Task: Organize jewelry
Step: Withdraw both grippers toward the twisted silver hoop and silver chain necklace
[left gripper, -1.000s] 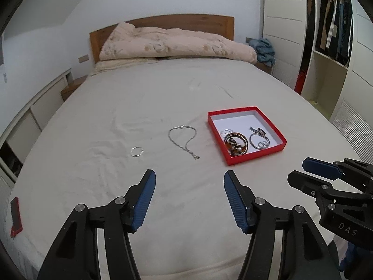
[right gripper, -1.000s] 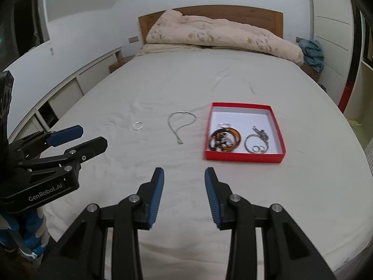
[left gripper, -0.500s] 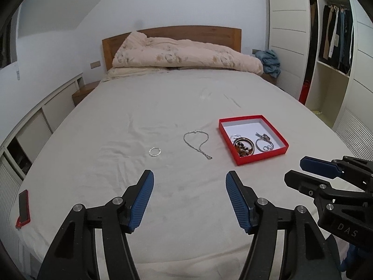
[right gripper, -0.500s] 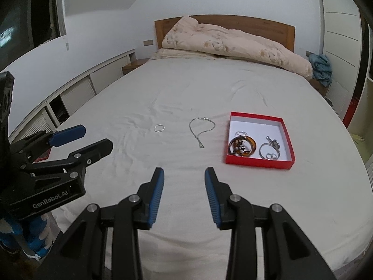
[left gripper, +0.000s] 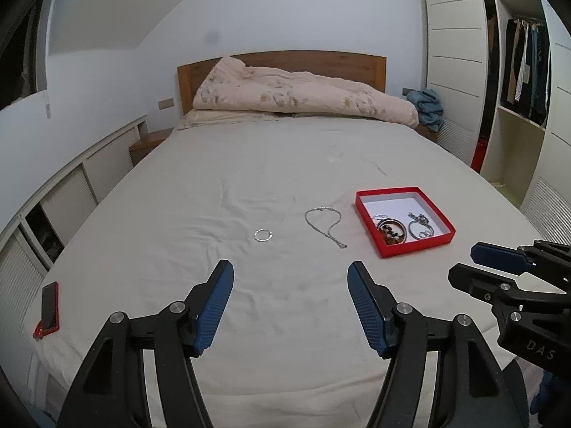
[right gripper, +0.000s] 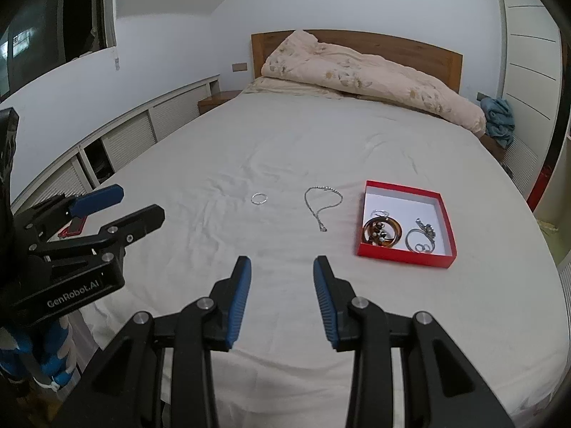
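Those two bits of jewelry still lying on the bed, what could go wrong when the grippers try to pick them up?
The chain necklace is thin and lies flat on the soft sheet, so pads might pinch fabric along with it, or it could slip out. The small ring looks hard to clamp and may skid away. A careless drop could also tangle the chain with the pieces already in the red box.

"GenRobot.AI" is printed in pale letters on the black body of the left gripper [right gripper: 107,210], seen at about nine o'clock in the right wrist view. "DAS" is read on the black body of the right gripper [left gripper: 474,264], at four o'clock in the left wrist view.
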The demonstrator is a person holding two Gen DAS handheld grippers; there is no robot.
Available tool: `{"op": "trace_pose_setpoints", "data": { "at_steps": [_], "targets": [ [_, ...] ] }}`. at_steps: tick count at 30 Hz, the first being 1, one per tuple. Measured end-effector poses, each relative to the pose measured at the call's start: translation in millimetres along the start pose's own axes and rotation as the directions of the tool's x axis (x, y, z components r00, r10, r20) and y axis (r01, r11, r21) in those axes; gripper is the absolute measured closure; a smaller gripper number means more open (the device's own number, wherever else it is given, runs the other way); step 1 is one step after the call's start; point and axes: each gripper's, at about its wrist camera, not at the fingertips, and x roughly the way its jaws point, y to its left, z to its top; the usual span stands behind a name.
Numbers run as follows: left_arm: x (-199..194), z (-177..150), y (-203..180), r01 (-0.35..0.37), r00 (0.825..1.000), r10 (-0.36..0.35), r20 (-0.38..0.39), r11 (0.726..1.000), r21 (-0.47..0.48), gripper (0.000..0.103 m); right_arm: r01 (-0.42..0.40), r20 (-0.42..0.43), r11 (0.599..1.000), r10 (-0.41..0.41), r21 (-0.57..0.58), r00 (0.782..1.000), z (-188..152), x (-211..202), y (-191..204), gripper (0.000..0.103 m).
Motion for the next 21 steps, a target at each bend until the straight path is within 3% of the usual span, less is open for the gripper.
{"op": "trace_pose_setpoints", "data": {
  "at_steps": [10,21],
  "targets": [
    [19,-5,3,-0.004,1.000,0.005,-0.021,1.000,0.019,0.037,-0.014,-0.050,1.000,0.014,0.004,0.999,-1,27,-1,0.068],
    [55,-8,16,-0.008,0.995,0.007,-0.097,1.000,-0.007,0.035,-0.027,-0.106,0.999,0.029,0.017,0.994,0,62,-7,0.068]
  ]
}}
